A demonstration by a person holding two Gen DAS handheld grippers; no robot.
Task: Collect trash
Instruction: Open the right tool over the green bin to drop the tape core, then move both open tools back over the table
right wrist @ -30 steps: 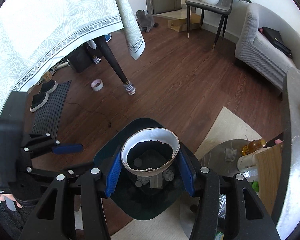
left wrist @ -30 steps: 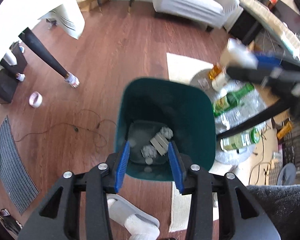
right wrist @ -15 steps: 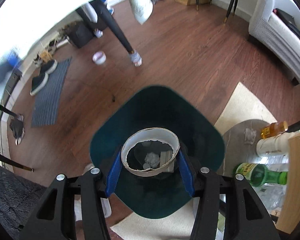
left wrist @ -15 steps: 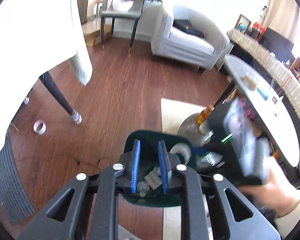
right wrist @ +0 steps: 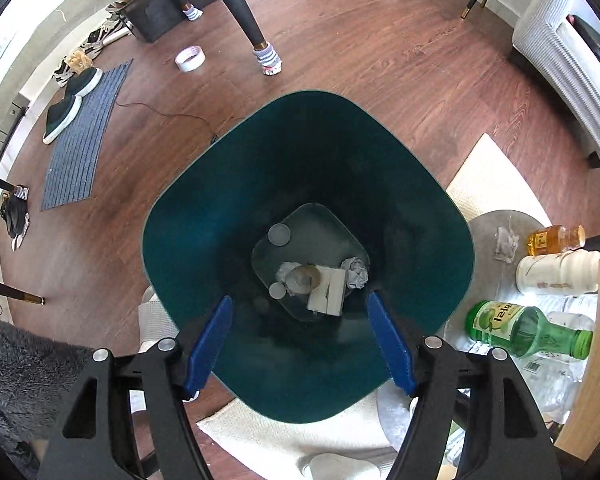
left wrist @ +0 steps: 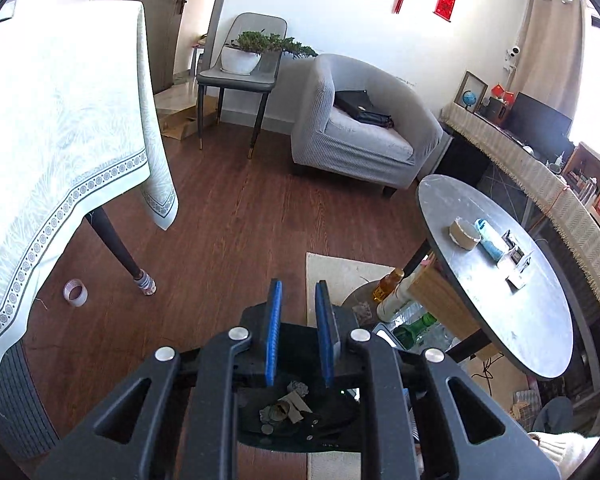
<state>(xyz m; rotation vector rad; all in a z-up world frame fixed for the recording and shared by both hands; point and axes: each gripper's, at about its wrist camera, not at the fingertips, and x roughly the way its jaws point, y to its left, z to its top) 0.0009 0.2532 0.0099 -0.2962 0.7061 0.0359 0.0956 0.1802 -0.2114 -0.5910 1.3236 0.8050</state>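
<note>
Teal plastic forms the trash bin (right wrist: 204,240), seen from straight above on the wooden floor (right wrist: 380,60). Crumpled paper (right wrist: 356,272) and a cardboard ring (right wrist: 304,278) lie at its bottom. The right tongs (right wrist: 300,340) have just been opening, nothing between them. The left tongs (left wrist: 298,300) are closed, empty.

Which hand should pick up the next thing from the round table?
Probably the left. The left gripper is empty and faces the round table, though its jaws are shut. The right gripper points down into the green bin; its jaws have just been opening, with nothing between them.
</note>
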